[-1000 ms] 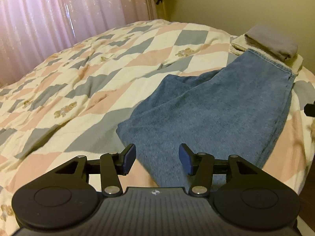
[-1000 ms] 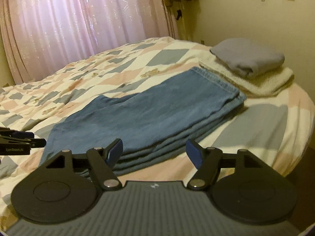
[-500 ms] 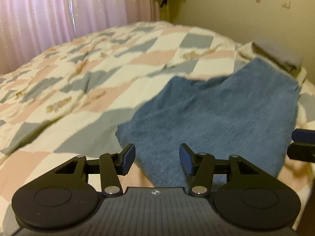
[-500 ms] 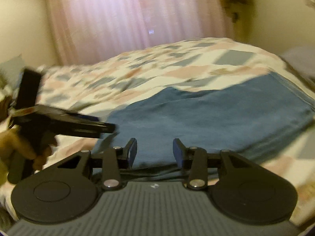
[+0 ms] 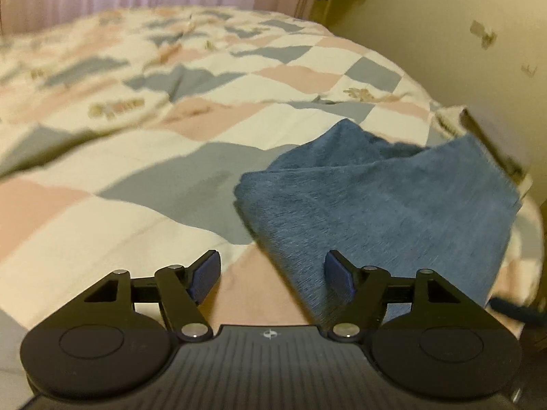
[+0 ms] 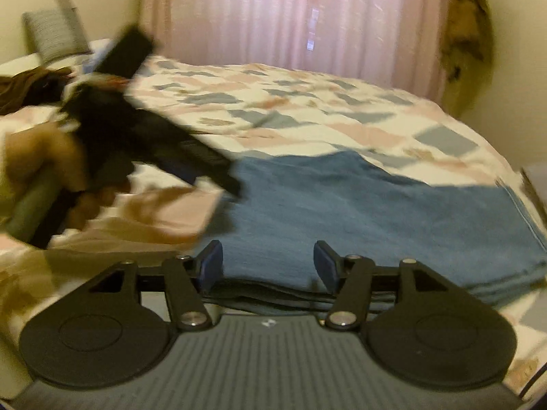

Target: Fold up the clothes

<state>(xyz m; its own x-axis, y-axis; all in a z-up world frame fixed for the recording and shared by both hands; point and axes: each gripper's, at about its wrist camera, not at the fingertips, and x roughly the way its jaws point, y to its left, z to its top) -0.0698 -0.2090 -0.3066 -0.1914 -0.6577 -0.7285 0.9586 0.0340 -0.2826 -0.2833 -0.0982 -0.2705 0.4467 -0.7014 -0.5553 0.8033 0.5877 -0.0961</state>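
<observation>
Both tongs have slid along the jeans (image 6: 393, 212) toward their end. The left gripper (image 5: 271, 275) and right gripper (image 6: 268, 266) are opening, empty, ready to grab the edge and fold.

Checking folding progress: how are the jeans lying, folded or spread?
Folded: the jeans lie flat on the quilt, with stacked layers showing along their near edge.
</observation>
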